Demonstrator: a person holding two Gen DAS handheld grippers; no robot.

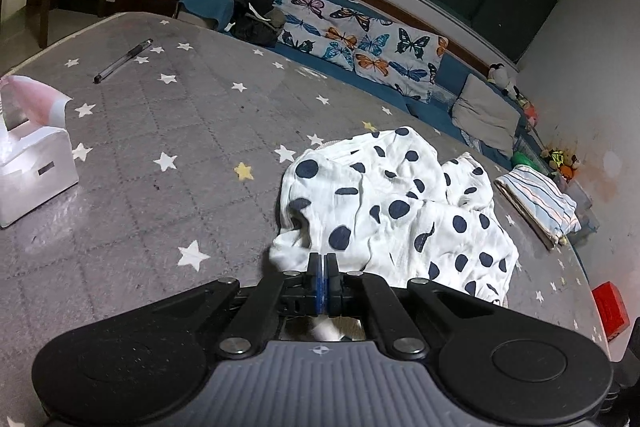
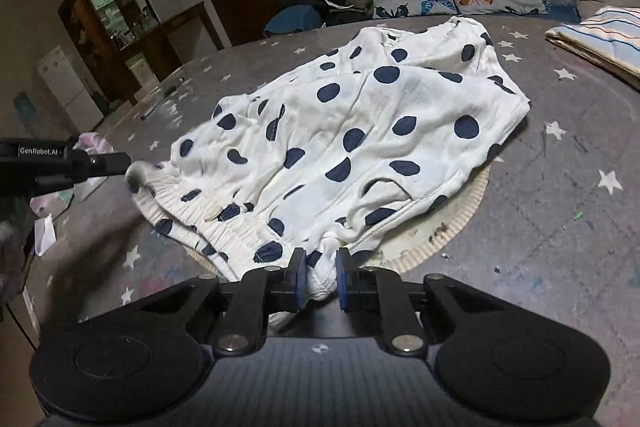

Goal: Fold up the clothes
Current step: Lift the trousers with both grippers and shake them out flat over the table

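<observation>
White shorts with navy polka dots (image 2: 360, 139) lie crumpled on a grey star-print table (image 2: 560, 187), waistband toward me. They also show in the left wrist view (image 1: 392, 203). My left gripper (image 1: 323, 261) is shut on a corner of the waistband; in the right wrist view it reaches in from the left (image 2: 120, 163) and holds that corner. My right gripper (image 2: 319, 259) is partly closed around a bunched fold of the waistband (image 2: 322, 283); whether the pads press it is unclear.
A white tissue box (image 1: 32, 171) and a pen (image 1: 122, 61) lie at the left. A folded striped garment (image 1: 538, 203) sits at the right, a red object (image 1: 608, 307) beyond. A round woven mat (image 2: 448, 227) lies under the shorts. A butterfly-print sofa (image 1: 360, 39) stands behind.
</observation>
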